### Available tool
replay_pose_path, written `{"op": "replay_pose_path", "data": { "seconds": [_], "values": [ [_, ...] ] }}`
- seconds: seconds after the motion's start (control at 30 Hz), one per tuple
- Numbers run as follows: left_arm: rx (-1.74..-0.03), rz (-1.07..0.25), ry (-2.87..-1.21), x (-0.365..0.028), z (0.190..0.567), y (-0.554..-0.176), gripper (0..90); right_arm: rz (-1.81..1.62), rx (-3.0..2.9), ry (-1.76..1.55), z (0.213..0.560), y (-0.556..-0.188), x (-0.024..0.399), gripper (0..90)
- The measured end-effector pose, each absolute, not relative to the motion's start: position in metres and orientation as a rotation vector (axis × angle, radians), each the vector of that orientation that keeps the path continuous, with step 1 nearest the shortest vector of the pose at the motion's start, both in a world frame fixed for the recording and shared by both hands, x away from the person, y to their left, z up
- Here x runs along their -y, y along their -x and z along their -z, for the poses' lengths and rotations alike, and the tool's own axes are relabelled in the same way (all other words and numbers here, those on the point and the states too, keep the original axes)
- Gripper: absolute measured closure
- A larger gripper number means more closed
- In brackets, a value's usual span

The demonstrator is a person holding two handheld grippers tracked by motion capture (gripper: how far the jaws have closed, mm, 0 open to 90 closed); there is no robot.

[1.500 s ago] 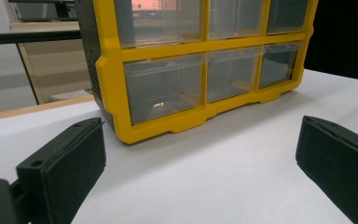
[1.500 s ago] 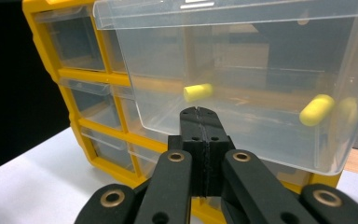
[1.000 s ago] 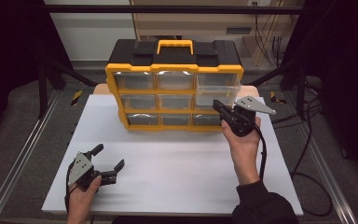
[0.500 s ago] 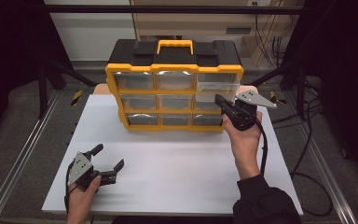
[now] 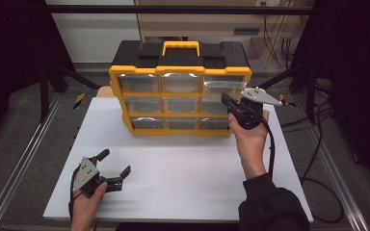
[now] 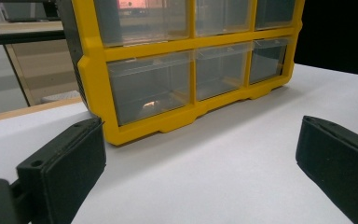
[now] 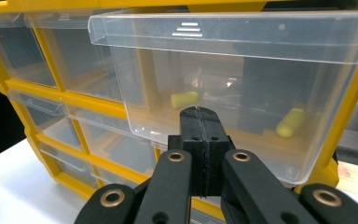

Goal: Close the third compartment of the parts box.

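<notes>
From the high view we see the yellow and black drawer cabinet standing at the far side of the white table. Our right gripper is raised at the cabinet's right column, its jaws pressed together on nothing, tips just at the clear drawer that sticks out at top right. Our left gripper rests low at the near left, well apart from the cabinet, jaws spread wide and empty

In the left gripper view the cabinet stands beyond the two parted pads.

In the right gripper view the closed jaws point at the pulled-out drawer, where two yellow earplugs lie
</notes>
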State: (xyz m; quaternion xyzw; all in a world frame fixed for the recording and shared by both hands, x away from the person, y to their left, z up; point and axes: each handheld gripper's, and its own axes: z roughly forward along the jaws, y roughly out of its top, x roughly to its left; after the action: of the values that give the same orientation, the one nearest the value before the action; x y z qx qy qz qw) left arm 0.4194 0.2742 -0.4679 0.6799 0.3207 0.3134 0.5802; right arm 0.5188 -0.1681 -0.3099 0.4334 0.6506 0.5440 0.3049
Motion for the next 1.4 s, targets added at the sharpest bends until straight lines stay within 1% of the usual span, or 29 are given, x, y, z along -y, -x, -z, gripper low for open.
{"op": "replay_pose_path", "data": {
  "seconds": [0.7, 1.27, 1.4],
  "values": [
    [-0.763, -0.731, -1.569, -0.279, 0.467, -0.419, 1.1, -1.443, -1.713, -1.159, 0.305, -0.526, 0.168, 90.0],
    [-0.758, -0.716, -1.583, -0.278, 0.468, -0.420, 1.1, -1.441, -1.694, -1.164, 0.305, -0.529, 0.167, 90.0],
    [-0.762, -0.732, -1.572, -0.279, 0.467, -0.420, 0.9, -1.445, -1.692, -1.170, 0.304, -0.531, 0.167, 90.0]
  ]
}}
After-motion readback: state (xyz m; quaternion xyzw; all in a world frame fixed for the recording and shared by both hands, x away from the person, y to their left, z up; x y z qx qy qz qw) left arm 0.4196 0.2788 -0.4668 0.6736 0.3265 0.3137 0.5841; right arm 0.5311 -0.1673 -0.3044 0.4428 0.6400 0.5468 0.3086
